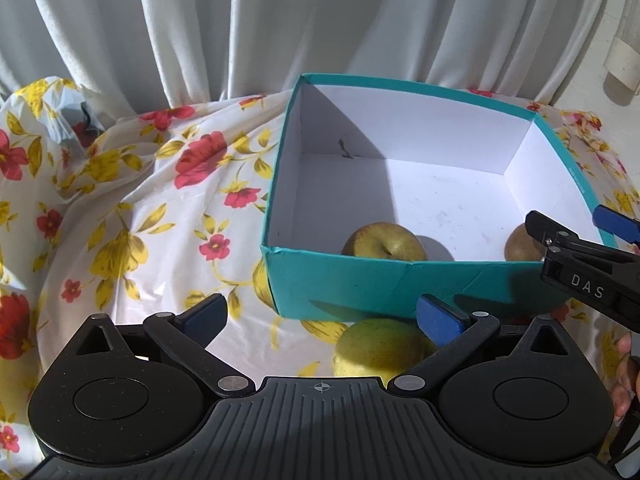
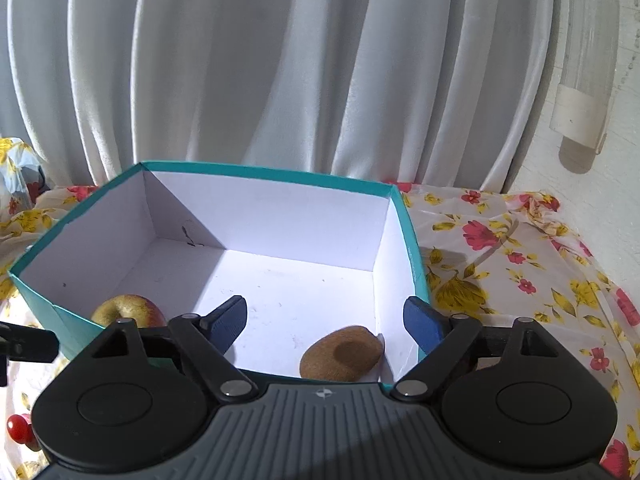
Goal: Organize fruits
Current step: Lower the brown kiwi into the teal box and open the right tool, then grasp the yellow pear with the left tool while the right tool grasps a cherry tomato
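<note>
A teal box (image 1: 340,276) with a white inside stands on the flowered cloth. In it lie a yellow-red apple (image 1: 384,242) by the near wall and a brown kiwi (image 1: 520,246) in the near right corner. My left gripper (image 1: 322,316) is open in front of the box. A yellow-green apple (image 1: 376,348) lies on the cloth between its jaws, close to the right finger. My right gripper (image 2: 325,322) hangs open over the box (image 2: 416,248), with the kiwi (image 2: 340,354) loose on the floor below it. The boxed apple (image 2: 128,310) shows to its left.
White curtains hang right behind the table. The flowered cloth (image 1: 140,220) is wrinkled and bunched at the far left. A small red round fruit (image 2: 18,428) lies on the cloth at the near left. A clear tube (image 2: 584,80) is fixed to the wall at right.
</note>
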Demonstrator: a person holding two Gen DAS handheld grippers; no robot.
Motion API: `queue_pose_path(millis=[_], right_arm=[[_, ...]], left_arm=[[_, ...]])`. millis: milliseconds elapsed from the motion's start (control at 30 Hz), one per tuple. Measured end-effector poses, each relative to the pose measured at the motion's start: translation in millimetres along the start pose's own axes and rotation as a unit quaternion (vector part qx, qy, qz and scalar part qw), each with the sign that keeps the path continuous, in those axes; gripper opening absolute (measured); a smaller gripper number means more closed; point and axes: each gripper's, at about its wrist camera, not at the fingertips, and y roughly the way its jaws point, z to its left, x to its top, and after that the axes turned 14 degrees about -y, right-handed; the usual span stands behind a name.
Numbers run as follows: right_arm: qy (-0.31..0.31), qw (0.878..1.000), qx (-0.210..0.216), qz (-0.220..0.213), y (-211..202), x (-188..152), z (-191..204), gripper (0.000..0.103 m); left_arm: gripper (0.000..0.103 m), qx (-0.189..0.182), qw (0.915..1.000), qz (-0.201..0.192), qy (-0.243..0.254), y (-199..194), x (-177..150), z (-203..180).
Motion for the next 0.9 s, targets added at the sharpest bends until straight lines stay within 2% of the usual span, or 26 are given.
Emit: queue_pose_path(millis=[67,233,333,500,567,733,900], right_arm=[[-0.003,1.000,-0.003,-0.022,-12,1,0,0.102],[-0.018,0.995,-0.029,-0.093,-55,-1,1,0.103],[0.005,0.990,-0.036,-0.134,-81,-11,-1,0.103],[0.025,0.994,0.013,-0.104,-96,-23,-1,0.103],[0.032,0.995,0.037,-0.085,-97,-28,-2,0.103],[0.056,0.996,0.008,-0.071,-101,-41,-5,0.103],[0.081,0.995,0.002,-0.052,-99,-54,-13,0.103]], left_arm=[[0.103,-0.005,1.0000,0.002,-0.006,-2,-2,3],[0.103,-0.011,0.9996,-0.006,-0.026,-8,-10,14],[0.103,-0.021,0.9988,-0.010,-0.042,-12,-15,20],[0.103,-0.037,0.9972,-0.002,-0.065,-14,-19,23],[0.103,-0.047,0.9974,0.018,-0.050,-12,-22,18],[0.103,-0.035,0.9978,0.056,-0.009,6,-32,2],[0.103,-0.018,0.9981,0.059,-0.009,26,-32,-3]])
